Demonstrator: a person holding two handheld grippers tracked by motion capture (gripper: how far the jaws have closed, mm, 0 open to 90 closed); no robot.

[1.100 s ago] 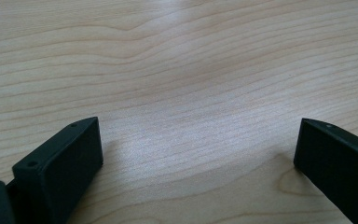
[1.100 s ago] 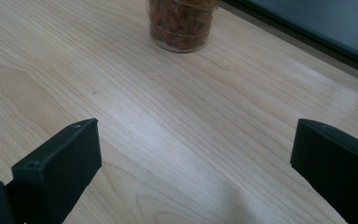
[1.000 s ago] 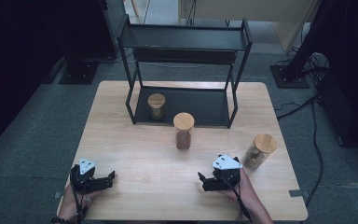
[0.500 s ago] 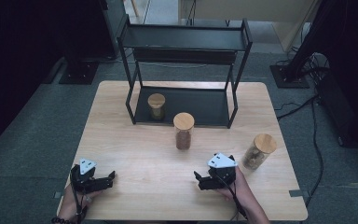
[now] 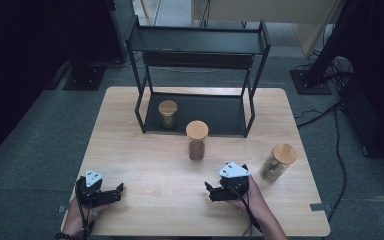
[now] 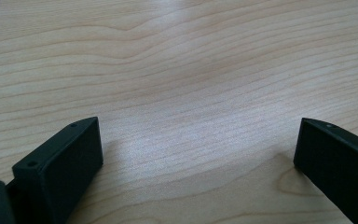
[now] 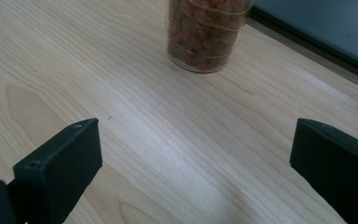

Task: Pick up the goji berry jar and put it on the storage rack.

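Jaws wide apart on my right gripper (image 5: 211,192), with bare table (image 5: 145,165) between them and nothing held; that is how the reach begins, as I judge it. Through the right gripper view I look straight along them at the middle jar (image 7: 206,35), a clear glass one packed with reddish-brown pieces, standing upright ahead of me and still well clear of the tips. In the high view the same jar (image 5: 197,141) wears a wooden lid and stands in front of the black rack (image 5: 198,46), apart from its frame. A second jar (image 5: 168,114) sits on the rack's lower shelf, and a third jar (image 5: 277,162) stands just to the right of my right hand (image 5: 245,197). My left gripper (image 5: 119,189) rests low near the table's near-left corner, its jaws spread over plain wood grain and gripping nothing. The next move, I reckon, calls for carrying my right gripper forward, keeping it level, so the open jaws pass either side of the glass below the lid, then closing squarely so the jar does not tip.
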